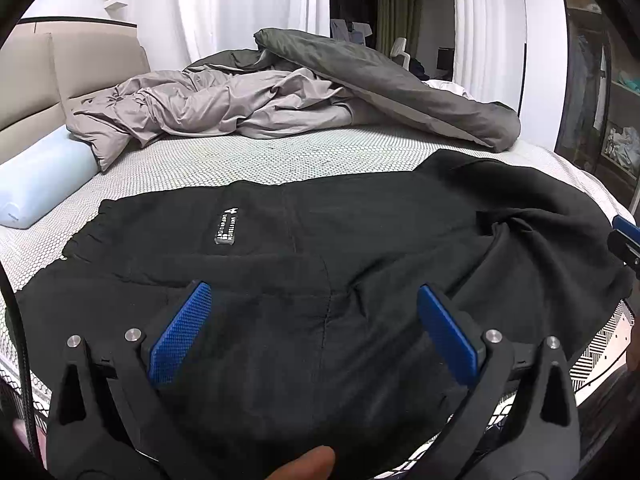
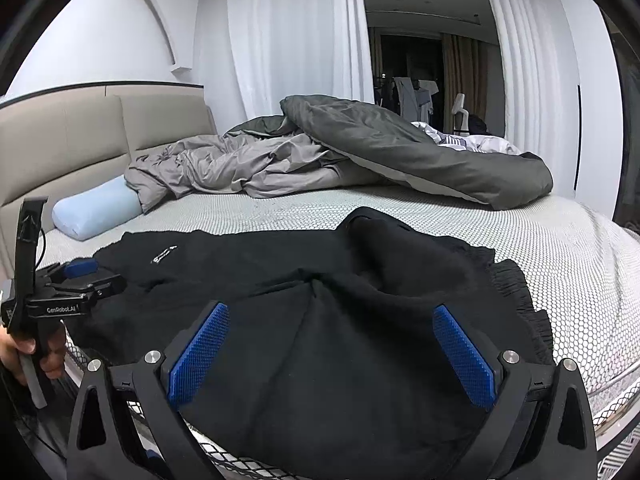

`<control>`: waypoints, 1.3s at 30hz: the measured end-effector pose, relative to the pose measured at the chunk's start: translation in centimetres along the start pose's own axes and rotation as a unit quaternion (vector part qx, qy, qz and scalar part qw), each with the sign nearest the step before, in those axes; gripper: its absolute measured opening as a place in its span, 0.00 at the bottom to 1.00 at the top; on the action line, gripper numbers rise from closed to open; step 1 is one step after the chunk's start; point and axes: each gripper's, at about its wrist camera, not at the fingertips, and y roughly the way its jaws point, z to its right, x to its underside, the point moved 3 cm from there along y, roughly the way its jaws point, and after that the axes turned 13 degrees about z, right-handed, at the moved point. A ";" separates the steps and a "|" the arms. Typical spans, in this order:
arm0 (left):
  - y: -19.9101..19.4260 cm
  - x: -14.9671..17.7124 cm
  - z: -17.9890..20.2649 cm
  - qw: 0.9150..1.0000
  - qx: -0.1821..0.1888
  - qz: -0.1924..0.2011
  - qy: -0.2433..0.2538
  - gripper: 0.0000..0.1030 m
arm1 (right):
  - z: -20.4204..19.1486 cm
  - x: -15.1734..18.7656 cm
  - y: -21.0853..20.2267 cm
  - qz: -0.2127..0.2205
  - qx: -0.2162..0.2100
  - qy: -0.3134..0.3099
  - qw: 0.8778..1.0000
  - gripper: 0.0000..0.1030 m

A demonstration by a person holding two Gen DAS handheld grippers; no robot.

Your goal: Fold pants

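Left wrist view alone reads the pants (image 1: 320, 280) label (image 1: 226, 227)

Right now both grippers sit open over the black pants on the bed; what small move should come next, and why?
Probably lower the right gripper onto the bunched ridge of the black pants and close on it. Both grippers are open and hold nothing, and the left gripper hovers over cloth already lying flat near the white label, while the right side is rumpled and needs pulling flat before any fold.
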 end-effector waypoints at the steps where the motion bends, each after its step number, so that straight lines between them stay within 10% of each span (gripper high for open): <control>1: 0.0 0.0 -0.4 1.000 0.000 0.000 -0.003 0.99 | 0.3 0.0 0.1 -0.001 0.005 0.004 1.000 1.00; 14: 1.0 -2.1 -7.5 0.998 -0.022 -0.029 -0.059 0.99 | 7.2 -3.8 1.5 -0.023 0.028 0.044 0.998 1.00; 26: 3.1 -7.7 -23.0 0.994 -0.089 -0.044 -0.042 0.99 | 13.4 -6.4 9.1 -0.133 0.008 0.054 0.990 1.00; 39: 15.9 -6.4 -34.8 0.974 -0.092 -0.186 -0.095 0.94 | 18.4 -4.8 18.4 -0.226 -0.018 0.135 0.964 0.94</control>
